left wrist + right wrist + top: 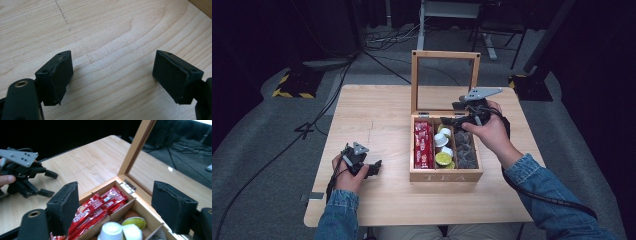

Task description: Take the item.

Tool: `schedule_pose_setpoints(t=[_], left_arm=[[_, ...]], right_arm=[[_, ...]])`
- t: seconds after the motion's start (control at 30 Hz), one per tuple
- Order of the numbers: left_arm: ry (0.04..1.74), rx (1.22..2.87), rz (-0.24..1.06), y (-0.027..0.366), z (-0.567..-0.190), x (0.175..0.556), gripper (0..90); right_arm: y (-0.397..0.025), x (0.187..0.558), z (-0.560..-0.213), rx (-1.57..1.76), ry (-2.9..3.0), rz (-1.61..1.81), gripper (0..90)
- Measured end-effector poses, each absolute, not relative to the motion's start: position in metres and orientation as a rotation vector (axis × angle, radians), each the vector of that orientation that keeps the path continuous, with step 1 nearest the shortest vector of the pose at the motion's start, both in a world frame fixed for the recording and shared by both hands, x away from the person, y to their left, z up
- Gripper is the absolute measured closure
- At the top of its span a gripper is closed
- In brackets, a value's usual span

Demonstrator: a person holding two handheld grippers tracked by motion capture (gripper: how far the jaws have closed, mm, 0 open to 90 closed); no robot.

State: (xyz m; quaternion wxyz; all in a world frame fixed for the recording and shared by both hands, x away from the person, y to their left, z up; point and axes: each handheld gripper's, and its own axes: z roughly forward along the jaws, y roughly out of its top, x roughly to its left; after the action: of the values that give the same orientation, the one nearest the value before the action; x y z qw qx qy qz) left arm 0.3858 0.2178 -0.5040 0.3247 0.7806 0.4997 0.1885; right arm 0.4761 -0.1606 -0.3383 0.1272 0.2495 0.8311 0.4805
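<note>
A wooden tea box (446, 176) stands right of the table's middle, with its glass lid (445, 55) upright. It holds red sachets (423, 145), white and yellow-green capsules (443, 148) and dark tea bags (465, 150). My right gripper (453, 114) hovers open over the box's back edge. In the right gripper view the right gripper (115, 186) is above the red sachets (100, 207) and capsules (111, 231), beside the lid frame (136, 145). My left gripper (374, 168) rests open on the table left of the box. In its own view the left gripper (112, 56) spans bare wood.
The light wooden table (377, 110) has bare room left of and behind the box. Cables (382, 42) lie on the grey floor beyond the table. A yellow-and-black striped stand base (294, 86) sits at the far left, and desk legs (422, 25) stand farther back.
</note>
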Motion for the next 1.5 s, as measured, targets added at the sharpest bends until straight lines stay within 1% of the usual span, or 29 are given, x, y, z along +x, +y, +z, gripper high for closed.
schedule_pose_setpoints(t=[0.17, 0.27, 0.43, 0.83, 1.0, 1.2, 1.5], left_arm=[[1.309, 2.049, 0.496, 0.218, -0.504, 0.386, 17.2], [1.308, 2.049, 0.499, 0.218, -0.504, 0.386, 17.1], [1.309, 2.049, 0.496, 0.218, -0.504, 0.386, 17.0], [1.31, 2.048, 0.494, 0.218, -0.504, 0.386, 16.7], [1.31, 2.048, 0.494, 0.218, -0.504, 0.386, 16.7], [1.31, 2.048, 0.494, 0.218, -0.504, 0.386, 16.6], [1.31, 2.049, 0.494, 0.218, -0.504, 0.386, 16.6]], right_arm=[[-0.15, 0.473, -0.344, 0.719, 2.475, 1.401, 30.8], [-0.144, 0.472, -0.347, 0.708, 2.509, 1.376, 38.5], [-0.135, 0.471, -0.355, 0.693, 2.551, 1.338, 43.2], [-0.109, 0.472, -0.38, 0.75, 2.65, 1.261, 44.4], [-0.097, 0.471, -0.393, 0.816, 2.715, 1.138, 43.0], [-0.089, 0.472, -0.408, 0.825, 2.738, 1.083, 41.6], [-0.08, 0.471, -0.417, 0.836, 2.759, 0.994, 39.5]])
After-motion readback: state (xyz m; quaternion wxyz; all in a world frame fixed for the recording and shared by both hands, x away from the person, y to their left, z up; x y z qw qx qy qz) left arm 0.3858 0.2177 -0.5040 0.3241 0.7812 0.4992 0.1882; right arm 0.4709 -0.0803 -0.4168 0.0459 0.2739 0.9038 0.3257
